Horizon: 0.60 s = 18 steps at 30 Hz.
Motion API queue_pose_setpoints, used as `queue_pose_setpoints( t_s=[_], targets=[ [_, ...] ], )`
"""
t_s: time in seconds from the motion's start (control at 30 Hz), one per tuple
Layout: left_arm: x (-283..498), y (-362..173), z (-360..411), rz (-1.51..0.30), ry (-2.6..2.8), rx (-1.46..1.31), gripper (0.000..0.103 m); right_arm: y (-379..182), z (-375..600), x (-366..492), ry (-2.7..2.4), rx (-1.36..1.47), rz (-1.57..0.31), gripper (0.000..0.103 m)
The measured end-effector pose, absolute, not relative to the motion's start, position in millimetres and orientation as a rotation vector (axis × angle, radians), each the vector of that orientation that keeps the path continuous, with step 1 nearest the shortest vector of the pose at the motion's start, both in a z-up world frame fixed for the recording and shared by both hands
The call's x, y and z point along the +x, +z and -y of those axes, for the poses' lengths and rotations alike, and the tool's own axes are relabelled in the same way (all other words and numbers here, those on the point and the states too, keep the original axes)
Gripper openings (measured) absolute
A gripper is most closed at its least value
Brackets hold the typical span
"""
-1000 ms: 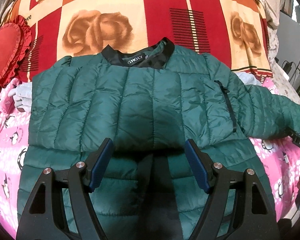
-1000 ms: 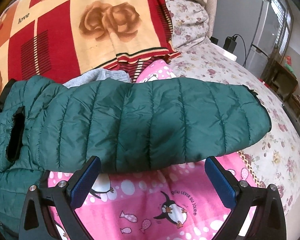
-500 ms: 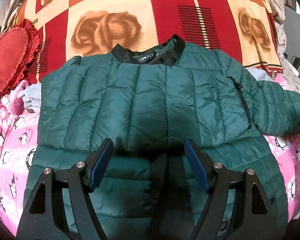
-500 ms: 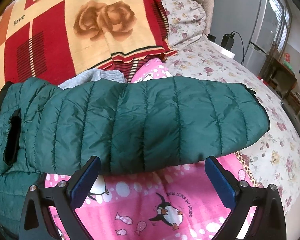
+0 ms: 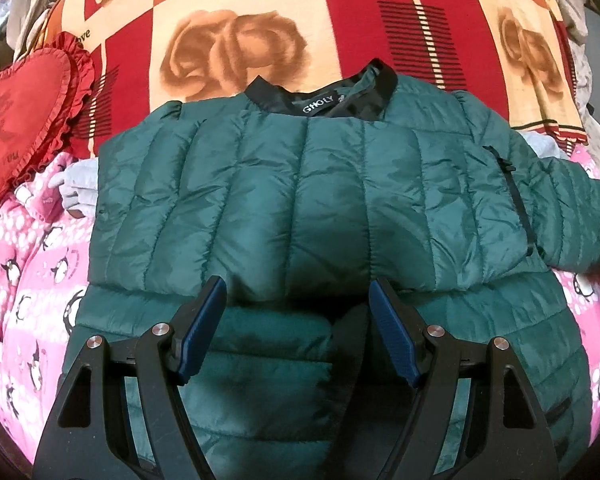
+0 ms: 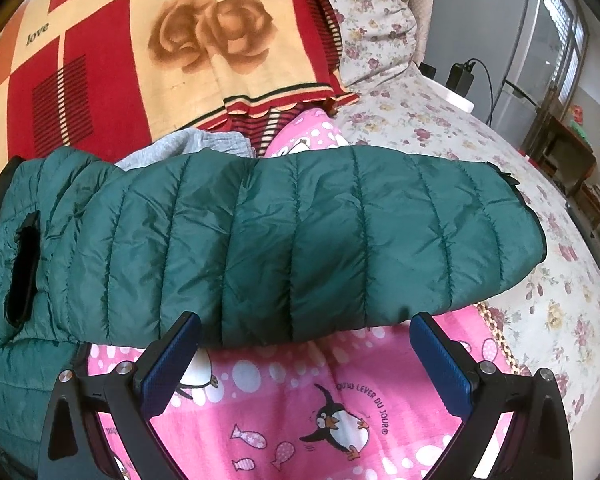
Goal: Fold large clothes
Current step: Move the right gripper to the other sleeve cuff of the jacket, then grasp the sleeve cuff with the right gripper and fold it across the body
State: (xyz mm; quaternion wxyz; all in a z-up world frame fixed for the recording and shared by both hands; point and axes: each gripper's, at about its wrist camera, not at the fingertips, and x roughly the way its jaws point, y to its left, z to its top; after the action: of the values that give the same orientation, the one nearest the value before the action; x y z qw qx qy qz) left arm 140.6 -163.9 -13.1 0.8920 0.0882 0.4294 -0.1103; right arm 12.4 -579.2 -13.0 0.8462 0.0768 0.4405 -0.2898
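A dark green quilted puffer jacket (image 5: 300, 208) with a black collar lies flat on the bed, collar at the far side. Its left sleeve lies folded across the chest. My left gripper (image 5: 298, 304) is open and empty, hovering over the folded sleeve's lower edge. The jacket's other sleeve (image 6: 300, 248) stretches out to the right over the pink blanket. My right gripper (image 6: 306, 344) is open and empty at the near edge of that sleeve, about mid-length.
A red and cream rose blanket (image 5: 236, 40) covers the far side. A pink penguin blanket (image 6: 320, 412) lies under the jacket. A red heart cushion (image 5: 20, 120) sits at the left. A flowered sheet (image 6: 540, 320), a charger (image 6: 462, 76) and a grey cabinet (image 6: 512, 52) are at the right.
The left view has shifted so the jacket sits further right and the collar lower. The right gripper has edged slightly closer to the outstretched sleeve. Both grippers stay open.
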Motion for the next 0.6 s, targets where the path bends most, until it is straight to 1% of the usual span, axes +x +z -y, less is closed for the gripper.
queue_pose_setpoints(
  t_s=[0.13, 0.23, 0.6],
  targets=[
    [146.0, -14.2, 160.2, -0.911, -0.237, 0.163, 0.074, -11.6, 583.0, 11.9, -0.61, 0.18, -0.927, 0.102],
    [155.7, -15.4, 149.6, -0.947, -0.256, 0.087, 0.074, -7.5, 596.5, 7.1, -0.628, 0.202, -0.926, 0.102],
    [187.4, -20.2, 114.0, -0.989, -0.175, -0.027, 0.074, 19.6, 693.5, -24.9, -0.834, 0.338, -0.846, 0.102]
  ],
)
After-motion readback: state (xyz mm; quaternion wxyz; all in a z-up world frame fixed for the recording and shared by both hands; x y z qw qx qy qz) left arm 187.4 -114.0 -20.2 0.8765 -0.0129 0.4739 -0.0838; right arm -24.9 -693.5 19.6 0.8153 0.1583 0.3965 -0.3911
